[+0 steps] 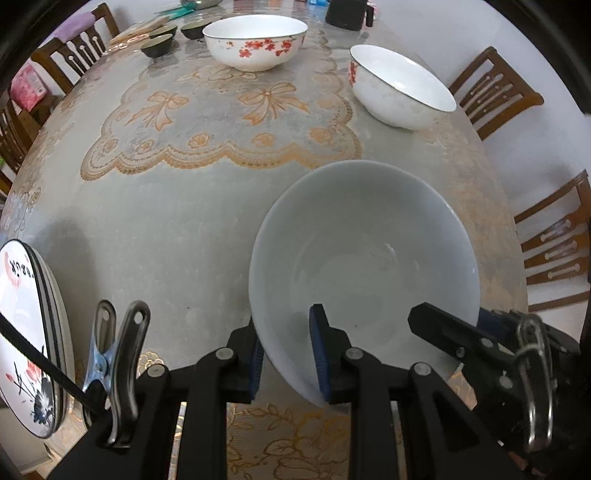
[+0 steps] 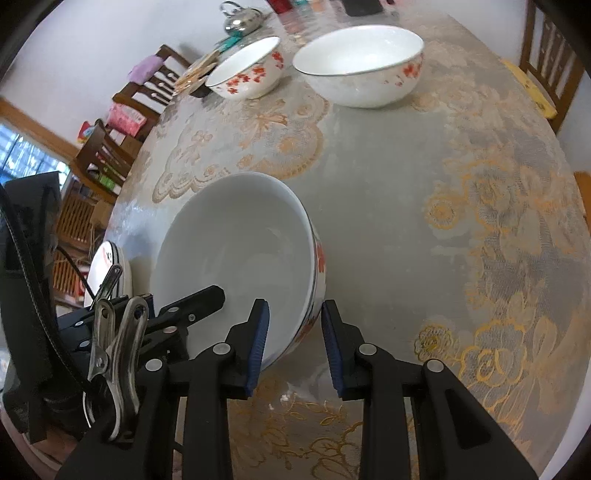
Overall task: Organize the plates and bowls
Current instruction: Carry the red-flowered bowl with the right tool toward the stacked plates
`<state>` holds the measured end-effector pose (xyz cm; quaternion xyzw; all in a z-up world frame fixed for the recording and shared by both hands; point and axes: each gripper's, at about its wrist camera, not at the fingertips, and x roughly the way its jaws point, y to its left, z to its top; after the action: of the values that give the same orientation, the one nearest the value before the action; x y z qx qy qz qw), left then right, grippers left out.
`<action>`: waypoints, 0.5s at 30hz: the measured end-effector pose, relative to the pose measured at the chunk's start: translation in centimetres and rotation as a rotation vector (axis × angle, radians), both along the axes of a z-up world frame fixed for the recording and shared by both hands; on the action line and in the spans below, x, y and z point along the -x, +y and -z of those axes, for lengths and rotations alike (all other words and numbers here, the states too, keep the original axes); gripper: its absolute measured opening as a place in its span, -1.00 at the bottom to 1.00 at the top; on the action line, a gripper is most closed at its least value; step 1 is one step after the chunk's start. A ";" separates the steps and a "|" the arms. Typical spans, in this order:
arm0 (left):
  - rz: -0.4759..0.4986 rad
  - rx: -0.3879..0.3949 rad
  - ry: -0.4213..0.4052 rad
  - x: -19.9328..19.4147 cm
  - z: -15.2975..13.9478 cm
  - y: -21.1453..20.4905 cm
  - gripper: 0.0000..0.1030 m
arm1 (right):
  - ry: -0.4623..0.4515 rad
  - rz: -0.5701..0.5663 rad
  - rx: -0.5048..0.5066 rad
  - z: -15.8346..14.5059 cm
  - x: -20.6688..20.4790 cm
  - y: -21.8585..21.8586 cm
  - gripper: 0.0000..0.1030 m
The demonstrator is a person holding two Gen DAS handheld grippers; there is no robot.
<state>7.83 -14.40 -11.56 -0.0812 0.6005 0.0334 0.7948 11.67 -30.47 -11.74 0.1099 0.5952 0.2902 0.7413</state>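
A large white bowl (image 1: 365, 258) with red flowers on its outside (image 2: 236, 258) hangs slightly tilted just above the table, held from two sides. My left gripper (image 1: 286, 360) is shut on the bowl's near-left rim, one pad inside and one outside. My right gripper (image 2: 295, 345) is shut on the opposite wall of the same bowl in the same way. One right finger (image 1: 443, 328) reaches into the bowl in the left wrist view. Two more white flowered bowls (image 1: 255, 40) (image 1: 399, 88) stand farther back on the table. A stack of painted plates (image 1: 26, 332) lies at the left edge.
The round table (image 1: 166, 221) has a grey and gold lace cloth. Small dark bowls (image 1: 159, 44) and a steel kettle (image 2: 240, 18) sit at the far side. Wooden chairs (image 1: 495, 88) ring the table.
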 end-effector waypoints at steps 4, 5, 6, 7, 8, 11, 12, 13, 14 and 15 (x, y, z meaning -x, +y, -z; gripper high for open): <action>-0.016 -0.023 -0.010 0.1 0.0 -0.3 -0.54 | 0.005 -0.017 -0.006 0.1 -0.2 0.0 -0.40; -0.022 -0.025 -0.011 0.2 0.0 -0.4 -0.54 | 0.003 -0.022 -0.007 0.1 -0.3 0.0 -0.39; -0.030 -0.023 -0.009 0.2 0.0 -0.3 -0.54 | 0.001 -0.029 -0.007 0.1 -0.3 0.1 -0.39; -0.035 -0.020 -0.004 0.3 0.0 -0.3 -0.54 | 0.002 -0.033 -0.008 0.1 -0.3 0.1 -0.39; -0.041 -0.016 0.000 0.3 -0.1 -0.3 -0.54 | 0.003 -0.036 -0.012 0.1 -0.3 0.1 -0.39; -0.050 -0.024 0.011 0.3 -0.3 -0.2 -0.53 | 0.011 -0.046 -0.019 0.2 -0.3 0.0 -0.39; -0.049 -0.027 0.010 0.3 -0.5 -0.3 -0.53 | 0.012 -0.050 -0.018 0.2 -0.4 0.1 -0.39; -0.052 -0.032 0.006 0.3 -0.7 -0.2 -0.52 | 0.016 -0.051 -0.020 0.2 -0.5 0.0 -0.39; -0.053 -0.035 0.005 0.3 -0.9 -0.2 -0.49 | 0.020 -0.049 -0.024 0.2 -0.5 0.0 -0.39; -0.053 -0.035 0.008 0.3 -1.1 -0.2 -0.41 | 0.022 -0.048 -0.027 0.2 -0.5 -0.1 -0.39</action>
<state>7.56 -14.62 -10.48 -0.0829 0.6008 0.0651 0.7924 12.17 -30.52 -11.95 0.1088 0.6019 0.3145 0.7259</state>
